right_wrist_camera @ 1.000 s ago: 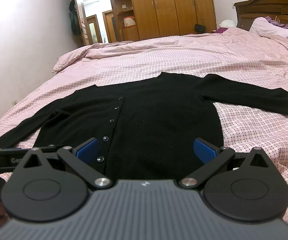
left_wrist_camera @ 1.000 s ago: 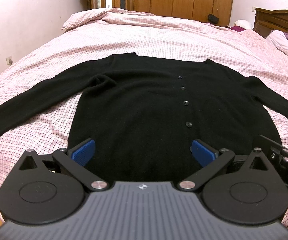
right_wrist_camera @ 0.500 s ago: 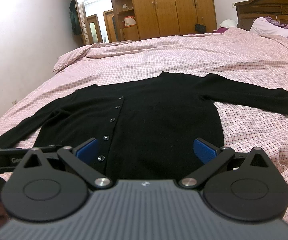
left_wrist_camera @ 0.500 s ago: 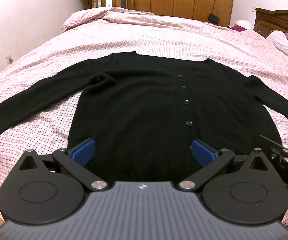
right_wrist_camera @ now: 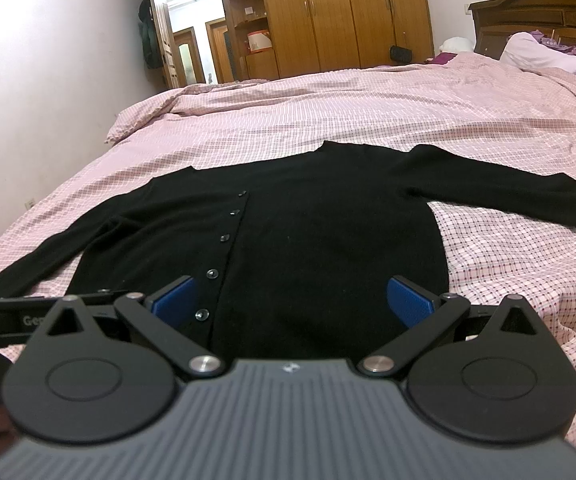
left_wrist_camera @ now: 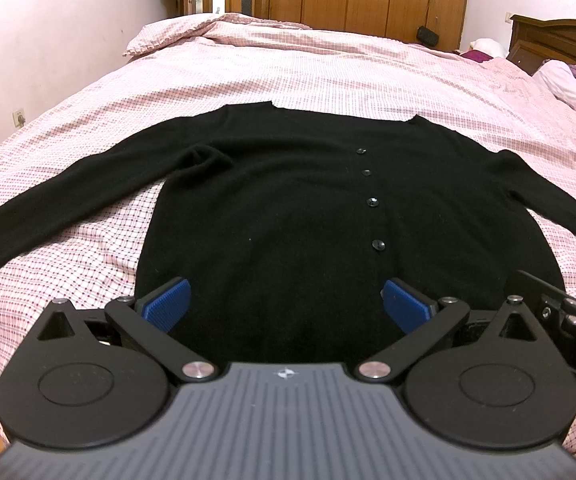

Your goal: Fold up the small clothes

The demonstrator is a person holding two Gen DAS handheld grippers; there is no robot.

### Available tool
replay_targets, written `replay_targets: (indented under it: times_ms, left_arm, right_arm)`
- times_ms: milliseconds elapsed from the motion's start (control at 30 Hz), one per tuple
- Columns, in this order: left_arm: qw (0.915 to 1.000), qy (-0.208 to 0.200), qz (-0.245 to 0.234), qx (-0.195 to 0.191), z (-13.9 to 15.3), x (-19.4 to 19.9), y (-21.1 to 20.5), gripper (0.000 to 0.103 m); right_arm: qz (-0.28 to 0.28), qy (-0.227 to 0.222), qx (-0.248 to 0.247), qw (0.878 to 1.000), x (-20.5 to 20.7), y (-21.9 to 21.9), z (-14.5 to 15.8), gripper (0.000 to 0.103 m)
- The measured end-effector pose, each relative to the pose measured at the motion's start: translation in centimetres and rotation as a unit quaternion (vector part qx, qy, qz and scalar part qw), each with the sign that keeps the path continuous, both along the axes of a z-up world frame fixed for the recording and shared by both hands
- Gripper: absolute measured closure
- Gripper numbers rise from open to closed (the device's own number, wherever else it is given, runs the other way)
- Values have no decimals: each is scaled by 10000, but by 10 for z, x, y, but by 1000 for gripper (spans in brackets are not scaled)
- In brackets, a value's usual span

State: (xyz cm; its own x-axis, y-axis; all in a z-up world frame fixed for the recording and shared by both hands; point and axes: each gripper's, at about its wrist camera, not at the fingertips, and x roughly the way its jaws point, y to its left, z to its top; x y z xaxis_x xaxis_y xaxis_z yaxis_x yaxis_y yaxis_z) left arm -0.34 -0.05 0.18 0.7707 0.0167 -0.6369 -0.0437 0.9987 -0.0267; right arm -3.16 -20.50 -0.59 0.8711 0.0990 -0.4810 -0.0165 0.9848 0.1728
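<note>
— Notes from the foot of the bed. What's laid out?

— One black cardigan (left_wrist_camera: 288, 200), flat on its back, on the pink checked bedspread (left_wrist_camera: 327, 64). Hem toward me, neckline away. Both sleeves spread out to the sides. A row of small dark buttons (left_wrist_camera: 371, 202) runs up the front placket.

— Any folds in it?

— A small bunch of fabric at the left armpit; otherwise the body lies smooth. Nothing folded over.

— The left tongs (left_wrist_camera: 286, 304)?

— Held low over the hem, blue pads (left_wrist_camera: 168, 304) spread wide, nothing between them. They span the left half of the body, the lowest visible button just beyond the right pad.

— And the right tongs (right_wrist_camera: 291, 302)?

— Same posture, released, over the right half of the hem. Left pad (right_wrist_camera: 174, 302) sits just beside the bottom buttons. Whether either pair touches the knit I cannot tell from here.

— The two close together?

— Side by side; each camera catches the other's black frame at its edge.

— Rest of the room?

— Wooden wardrobe (right_wrist_camera: 343, 16) along the far wall, an open doorway (right_wrist_camera: 186, 40) to its left, carved headboard (right_wrist_camera: 547, 12) and a pale pillow (right_wrist_camera: 539, 52) off to the right. White wall on the left.
</note>
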Motion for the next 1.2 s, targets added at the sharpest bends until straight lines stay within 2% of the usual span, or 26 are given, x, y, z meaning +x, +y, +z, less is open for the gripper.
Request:
replay_targets:
  times_ms: [400, 667, 933, 1200]
  left_arm:
    - [10000, -24, 10, -28, -1, 2, 4, 0]
    - [9999, -85, -68, 56, 6, 17, 6, 0]
    - [9999, -10, -122, 12, 11, 49, 3, 0]
    - [9999, 39, -134, 58, 11, 81, -4, 0]
  right_arm:
    - [38, 24, 95, 9999, 2, 0, -2, 0]
    - [74, -224, 310, 9992, 12, -19, 2, 0]
    - [-682, -167, 537, 9961, 33, -77, -6, 0]
    - [-1708, -323, 993, 9798, 39, -164, -15, 0]
